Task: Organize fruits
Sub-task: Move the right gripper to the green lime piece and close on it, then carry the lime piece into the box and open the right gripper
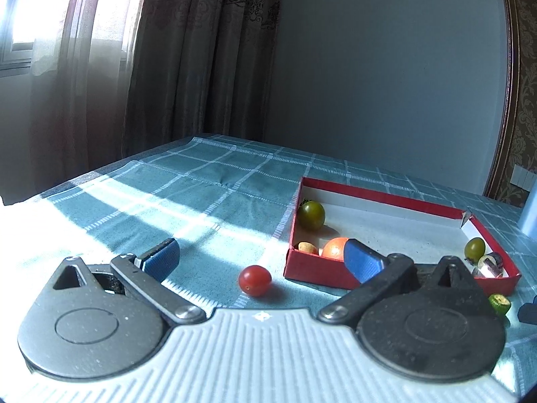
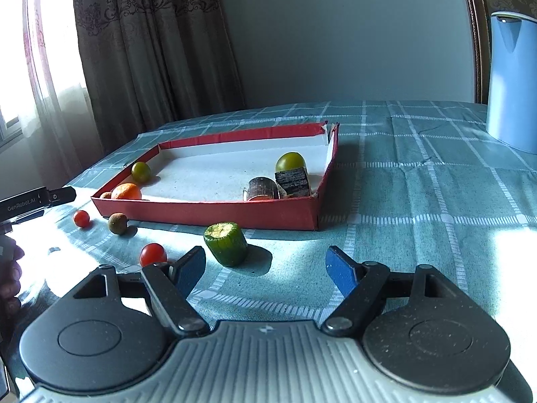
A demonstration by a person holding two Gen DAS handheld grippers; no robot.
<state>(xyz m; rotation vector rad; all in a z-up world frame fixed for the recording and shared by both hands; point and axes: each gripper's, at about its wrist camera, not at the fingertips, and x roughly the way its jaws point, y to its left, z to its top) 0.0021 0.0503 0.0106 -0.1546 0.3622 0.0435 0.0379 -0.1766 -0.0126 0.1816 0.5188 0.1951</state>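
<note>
From the left wrist camera, the left gripper (image 1: 258, 260) stands wide open and empty just above the checked tablecloth (image 1: 188, 181), with a red cherry tomato (image 1: 254, 280) lying on the cloth between its blue pads, a little nearer the right one. The red tray (image 1: 379, 194) sits just beyond to the right and already holds a green tomato (image 1: 311, 215) and an orange fruit (image 1: 335, 248). To take this tomato well, I would centre it between the pads, go low, and close gently, since it looks round, smooth and likely to roll or squirt out. From the right wrist camera, the right gripper (image 2: 266, 265) is likewise spread wide and holds nothing; a cut green fruit piece (image 2: 226, 242) lies on the cloth just ahead of it, towards its left pad, and a second cherry tomato (image 2: 153, 254) sits beside that pad. A brown round fruit (image 2: 117, 223) also waits outside the tray, near its front wall.
</note>
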